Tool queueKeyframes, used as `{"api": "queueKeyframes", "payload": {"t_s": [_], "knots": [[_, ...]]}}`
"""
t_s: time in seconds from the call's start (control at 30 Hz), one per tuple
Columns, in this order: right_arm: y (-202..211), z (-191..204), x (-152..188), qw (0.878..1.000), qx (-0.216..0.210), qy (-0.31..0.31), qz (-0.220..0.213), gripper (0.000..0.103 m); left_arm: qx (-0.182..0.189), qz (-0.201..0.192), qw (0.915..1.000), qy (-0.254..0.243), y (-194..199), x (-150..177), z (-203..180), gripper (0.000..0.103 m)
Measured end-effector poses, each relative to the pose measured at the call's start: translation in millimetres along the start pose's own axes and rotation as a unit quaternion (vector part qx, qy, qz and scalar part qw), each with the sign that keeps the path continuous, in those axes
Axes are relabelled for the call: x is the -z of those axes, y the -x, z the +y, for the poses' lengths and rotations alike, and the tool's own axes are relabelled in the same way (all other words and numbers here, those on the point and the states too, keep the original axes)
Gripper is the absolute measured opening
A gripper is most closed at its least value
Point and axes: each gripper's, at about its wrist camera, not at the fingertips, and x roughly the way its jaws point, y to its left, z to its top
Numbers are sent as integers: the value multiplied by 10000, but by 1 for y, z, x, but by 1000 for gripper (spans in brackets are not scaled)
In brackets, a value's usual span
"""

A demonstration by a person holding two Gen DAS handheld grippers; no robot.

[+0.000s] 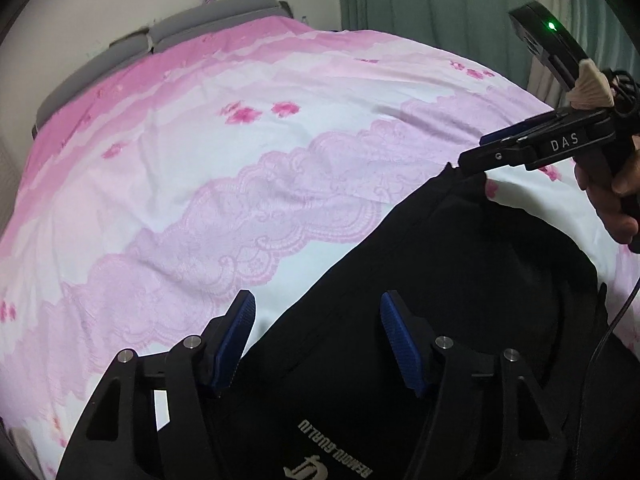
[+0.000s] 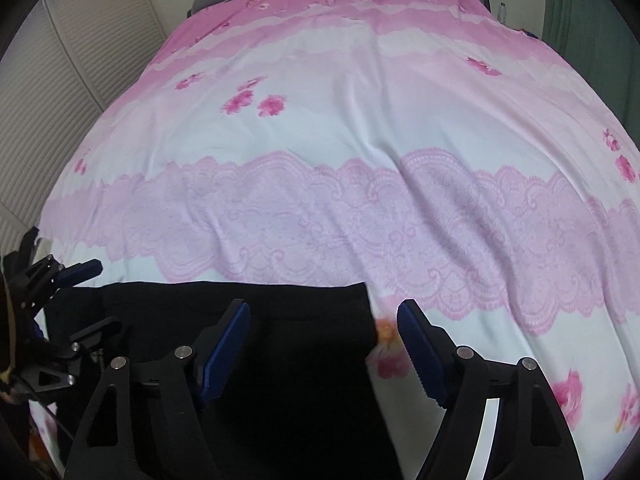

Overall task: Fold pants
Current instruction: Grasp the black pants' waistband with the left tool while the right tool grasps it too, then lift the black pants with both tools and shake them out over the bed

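Left wrist view: the left claw [image 1: 318, 340] stands partly open over the near end of the black pants [image 1: 460, 280], gripping nothing; the pants' left edge runs between its pads. Ahead and left, the pink bedsheet [image 1: 180, 160] lies bare to the grey headboard [image 1: 208, 20]. The right claw [image 1: 480, 152] sits at the pants' far corner.

Right wrist view: the right claw [image 2: 324, 344] is partly open, empty, straddling the pants' [image 2: 280, 360] right edge, their straight top hem just ahead. Beyond, the bedsheet [image 2: 360, 140] is open; the left claw [image 2: 86, 294] is far left.
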Motion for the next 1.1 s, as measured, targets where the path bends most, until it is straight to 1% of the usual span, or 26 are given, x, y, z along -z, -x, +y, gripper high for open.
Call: {"api": "queueKeyframes", "payload": {"t_s": [0.1,0.17,0.23,0.3,0.4,0.43,0.47,0.5,0.53,0.57,0.6,0.7,0.73,0.83,1.1], "knots": [[-9,-3,-2,10000,-11,15,62,74,7,75,10000,51,-9,5,5,63],[-16,-6,-4,9999,-33,21,111,72,127,128,9997,166,-15,9,11,56],[-22,-8,-4,9997,-135,-9,190,68,246,136,9991,311,-19,11,17,56],[-30,-11,-3,9988,-352,-118,327,64,266,142,9988,376,-21,13,21,55],[-41,-10,0,9981,-396,-87,463,61,321,166,9982,471,-24,15,25,53],[-43,-10,0,9981,-393,-69,473,57,369,179,9979,506,-25,15,25,49],[-45,-10,-1,9980,-413,-73,463,54,415,201,9976,520,-26,16,24,42],[-45,-10,-1,9979,-448,-94,452,43,445,215,9974,517,-26,17,24,37],[-45,-12,-1,9977,-498,-131,444,32,491,228,9973,494,-26,17,22,30],[-44,-14,-3,9970,-607,-206,423,27,496,243,9974,458,-26,17,20,26],[-44,-15,-3,9966,-681,-251,401,11,493,243,9976,423,-25,17,18,24],[-38,-14,-4,9970,-693,-222,280,7,478,248,9978,386,-21,15,14,16],[-35,-13,-4,9974,-661,-162,224,7,450,230,9980,372,-19,16,14,11],[-21,-9,-4,9984,-571,-35,-23,6,434,125,9981,412,-11,15,16,5],[27,3,-2,9969,-563,258,-489,6,366,-211,9983,391,24,12,9,4]]}}
